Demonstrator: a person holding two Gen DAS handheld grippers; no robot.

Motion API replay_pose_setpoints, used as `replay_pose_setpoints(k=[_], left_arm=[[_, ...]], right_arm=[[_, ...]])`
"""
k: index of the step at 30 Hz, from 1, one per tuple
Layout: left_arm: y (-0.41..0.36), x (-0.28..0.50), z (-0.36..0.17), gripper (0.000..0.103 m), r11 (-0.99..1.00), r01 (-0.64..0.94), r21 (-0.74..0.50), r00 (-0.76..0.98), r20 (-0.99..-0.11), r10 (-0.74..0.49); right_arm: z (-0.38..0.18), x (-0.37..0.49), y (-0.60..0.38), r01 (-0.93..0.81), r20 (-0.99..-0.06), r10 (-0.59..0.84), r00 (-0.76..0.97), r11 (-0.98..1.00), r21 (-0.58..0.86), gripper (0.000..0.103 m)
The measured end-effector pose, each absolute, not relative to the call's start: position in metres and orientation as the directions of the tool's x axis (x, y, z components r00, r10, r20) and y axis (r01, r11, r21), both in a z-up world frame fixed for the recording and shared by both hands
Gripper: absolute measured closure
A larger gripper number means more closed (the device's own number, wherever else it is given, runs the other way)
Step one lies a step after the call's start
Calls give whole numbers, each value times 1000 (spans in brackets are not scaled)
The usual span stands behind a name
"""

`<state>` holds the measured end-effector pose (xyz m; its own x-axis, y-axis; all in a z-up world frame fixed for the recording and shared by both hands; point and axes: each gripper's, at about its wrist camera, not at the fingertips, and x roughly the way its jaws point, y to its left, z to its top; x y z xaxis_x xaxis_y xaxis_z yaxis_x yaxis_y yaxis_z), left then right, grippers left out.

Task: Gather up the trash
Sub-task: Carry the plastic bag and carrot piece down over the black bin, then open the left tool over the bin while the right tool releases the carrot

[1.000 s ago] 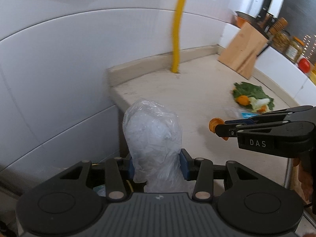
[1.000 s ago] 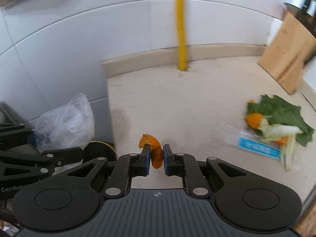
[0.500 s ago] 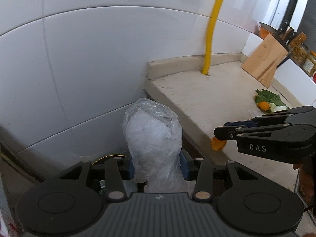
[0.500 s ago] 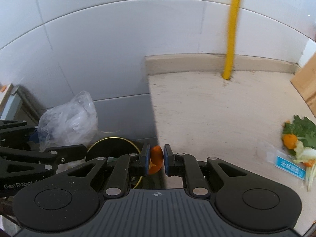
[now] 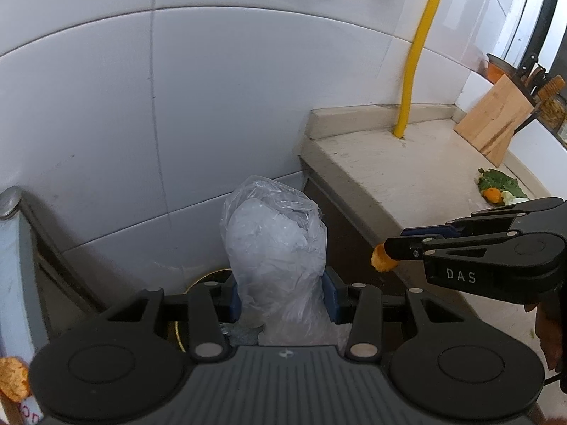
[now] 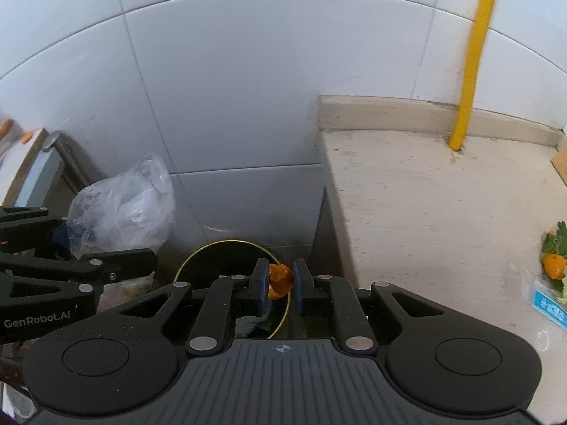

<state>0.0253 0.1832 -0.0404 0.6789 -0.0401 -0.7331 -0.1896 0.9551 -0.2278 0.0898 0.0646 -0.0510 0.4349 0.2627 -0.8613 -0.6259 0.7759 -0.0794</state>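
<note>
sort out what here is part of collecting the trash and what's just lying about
Job:
- crumpled plastic bag in left gripper
- orange peel in right gripper
- bin below
- vegetable scraps on counter

Lying about:
- knife block
- yellow pipe

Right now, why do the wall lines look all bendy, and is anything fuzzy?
In the left wrist view the fisheye lens bows the straight tile seams into arcs, and the corners go dark. In the right wrist view the seams curve too, the yellow pipe looks soft-edged, and the scraps at the right edge are squashed and blurry.
</note>
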Motion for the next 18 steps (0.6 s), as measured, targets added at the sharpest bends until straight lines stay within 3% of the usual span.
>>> replay_pose_setpoints(k=[18], left_arm=[[210,20,-62,66,950,-233,-206,627,-779,-16]], right_arm=[[-88,87,104,-623,-889,236,392,780,-68,81]])
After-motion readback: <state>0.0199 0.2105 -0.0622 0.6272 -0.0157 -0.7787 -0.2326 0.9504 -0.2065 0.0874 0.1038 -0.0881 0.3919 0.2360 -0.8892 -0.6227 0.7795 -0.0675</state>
